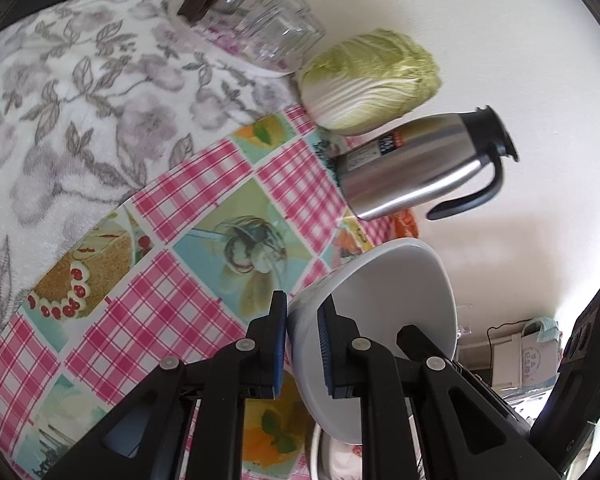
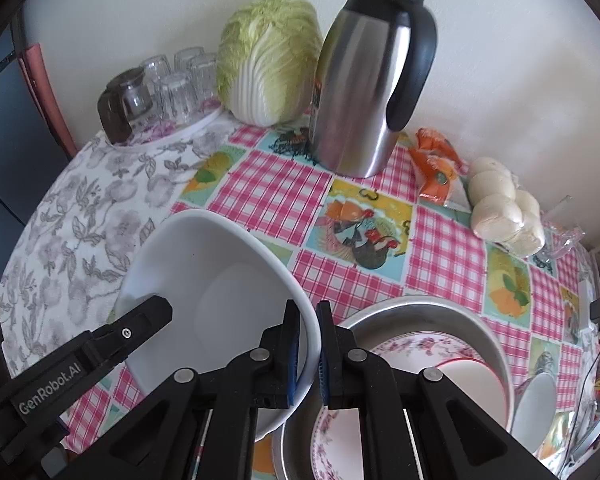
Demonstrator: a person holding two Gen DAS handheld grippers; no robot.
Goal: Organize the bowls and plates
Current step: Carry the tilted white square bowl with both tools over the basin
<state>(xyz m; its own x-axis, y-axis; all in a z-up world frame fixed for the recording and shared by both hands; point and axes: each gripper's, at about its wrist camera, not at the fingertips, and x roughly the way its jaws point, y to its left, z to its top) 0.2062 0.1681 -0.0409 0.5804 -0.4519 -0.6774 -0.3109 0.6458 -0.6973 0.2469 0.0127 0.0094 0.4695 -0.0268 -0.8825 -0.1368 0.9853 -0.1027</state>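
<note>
A: Two tools on one white bowl (image 2: 220, 304)! The right tool (image 2: 309, 354) is clamped onto the bowl's right rim, one blue pad inside the wall, one outside.

B: And the left tool (image 1: 303, 344) pinches the opposite rim the same way. The bowl hangs tilted between them, clear of the checked cloth, its open side turned toward the right camera.

A: Just right of it, close in, sits a metal basin (image 2: 500, 344) on the worktop (image 2: 268, 192), holding floral plates (image 2: 416, 344) and a red-rimmed dish (image 2: 468, 374), leaning on one another.

B: A second pale dish (image 2: 536, 408) shows beyond the basin's right wall.

A: Moving out: pink checks on the right, grey flowered cloth (image 2: 80, 216) on the left.

B: Further right, a clear bag of pale buns (image 2: 504, 208) beside an orange packet (image 2: 436, 164).

A: Along the far wall, a steel jug (image 2: 360, 92) with a black handle stands upright, a cabbage (image 2: 268, 60) just left of it.

B: And far left, upturned glasses (image 2: 176, 88) on a round tray, with a dark-lidded jar.
</note>
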